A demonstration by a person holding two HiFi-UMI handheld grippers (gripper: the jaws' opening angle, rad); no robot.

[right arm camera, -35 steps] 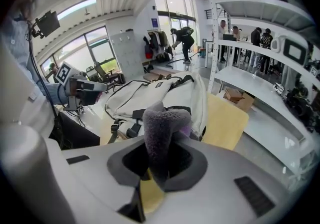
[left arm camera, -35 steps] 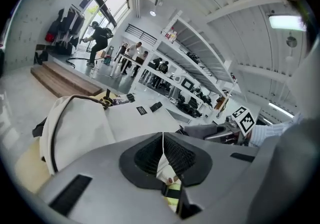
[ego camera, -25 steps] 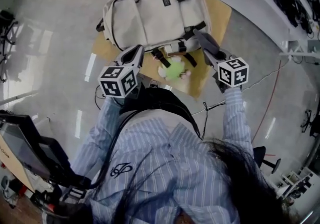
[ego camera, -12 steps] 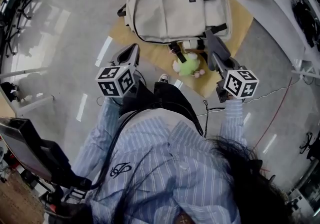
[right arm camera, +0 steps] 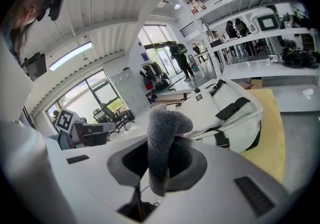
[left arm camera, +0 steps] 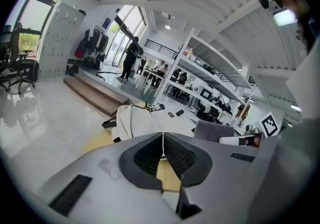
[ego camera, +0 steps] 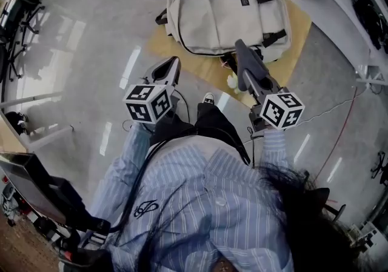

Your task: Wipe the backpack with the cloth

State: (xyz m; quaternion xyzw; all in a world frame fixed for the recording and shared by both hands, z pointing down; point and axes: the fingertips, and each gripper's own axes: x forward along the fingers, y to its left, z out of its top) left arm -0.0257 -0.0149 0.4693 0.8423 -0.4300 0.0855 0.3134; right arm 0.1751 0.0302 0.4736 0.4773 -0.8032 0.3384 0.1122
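Right tool [ego camera: 241, 46] held forward, clamping cloth [right arm camera: 161, 143], left tool [ego camera: 173, 62] closed (empty), backpack [ego camera: 227, 13] ahead

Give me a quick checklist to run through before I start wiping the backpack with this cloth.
1. Cloth held: ok, the right gripper has its fingers shut on the grey cloth.
2. Left gripper free: ok, fingers together with nothing between them.
3. Backpack placed: ok, it lies flat on the tan mat.
4. Cloth touching backpack: not ok, it is held up, apart from the backpack.
5. Dirty spots located: cannot tell, none show at this range.
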